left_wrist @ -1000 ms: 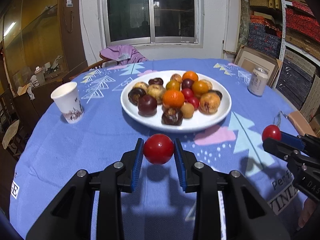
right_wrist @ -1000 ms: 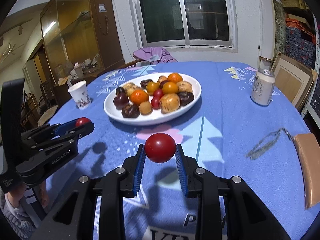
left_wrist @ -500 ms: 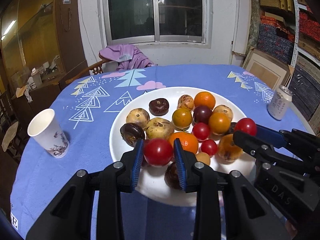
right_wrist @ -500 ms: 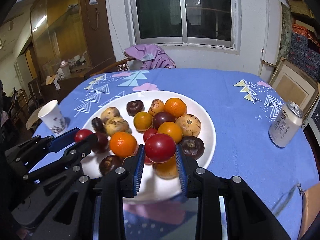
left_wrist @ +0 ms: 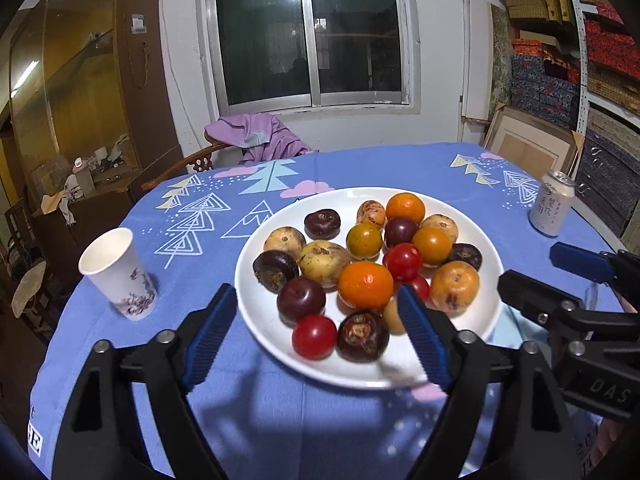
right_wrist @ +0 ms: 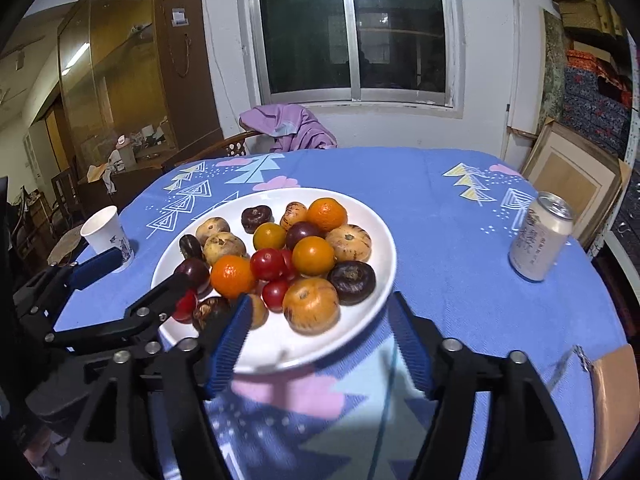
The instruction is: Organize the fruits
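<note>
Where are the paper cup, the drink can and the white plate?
paper cup (left_wrist: 120,276), left wrist view, side wall
drink can (right_wrist: 538,240), right wrist view, middle of its side
white plate (left_wrist: 260,316), left wrist view, bare inner rim

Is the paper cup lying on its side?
No, the paper cup stands upright on the blue tablecloth, left of the white plate.

We see a white plate (left_wrist: 490,304) on the counter (left_wrist: 280,408) heaped with fruits (left_wrist: 366,284): oranges, red tomatoes, dark purple and tan ones.
</note>
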`<act>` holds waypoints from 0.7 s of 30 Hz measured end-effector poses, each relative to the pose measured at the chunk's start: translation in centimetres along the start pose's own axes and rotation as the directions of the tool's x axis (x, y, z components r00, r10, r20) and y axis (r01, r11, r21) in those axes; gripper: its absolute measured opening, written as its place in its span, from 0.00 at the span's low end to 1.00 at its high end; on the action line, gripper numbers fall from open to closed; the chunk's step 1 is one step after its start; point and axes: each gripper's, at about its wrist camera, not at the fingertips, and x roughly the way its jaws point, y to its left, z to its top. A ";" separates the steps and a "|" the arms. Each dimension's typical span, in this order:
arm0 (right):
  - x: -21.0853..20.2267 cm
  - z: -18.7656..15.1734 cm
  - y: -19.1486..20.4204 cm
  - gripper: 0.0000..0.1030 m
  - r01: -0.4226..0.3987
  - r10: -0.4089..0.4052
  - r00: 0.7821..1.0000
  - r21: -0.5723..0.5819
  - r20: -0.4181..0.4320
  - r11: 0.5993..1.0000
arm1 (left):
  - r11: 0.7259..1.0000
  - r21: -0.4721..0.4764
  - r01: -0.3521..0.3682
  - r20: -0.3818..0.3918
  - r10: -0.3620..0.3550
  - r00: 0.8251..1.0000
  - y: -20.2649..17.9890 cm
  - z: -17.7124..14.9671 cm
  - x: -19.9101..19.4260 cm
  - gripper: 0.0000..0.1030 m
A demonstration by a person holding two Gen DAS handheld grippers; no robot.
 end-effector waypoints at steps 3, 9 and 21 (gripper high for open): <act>-2.2 -1.2 0.0 0.94 0.030 -0.030 0.999 -0.002 0.037 1.000 | 0.999 -0.029 0.014 -0.011 -0.015 1.000 0.4 -0.8 -1.8 0.93; -4.6 -3.5 0.6 0.97 0.026 -0.024 0.998 -0.041 0.055 0.999 | 0.999 -0.027 0.044 -0.002 -0.044 0.999 0.3 -2.6 -5.0 0.96; -5.4 -4.1 -0.2 0.97 -0.015 0.014 0.998 0.003 0.056 1.000 | 1.000 -0.018 0.017 0.016 -0.017 1.000 -0.1 -4.0 -7.3 0.96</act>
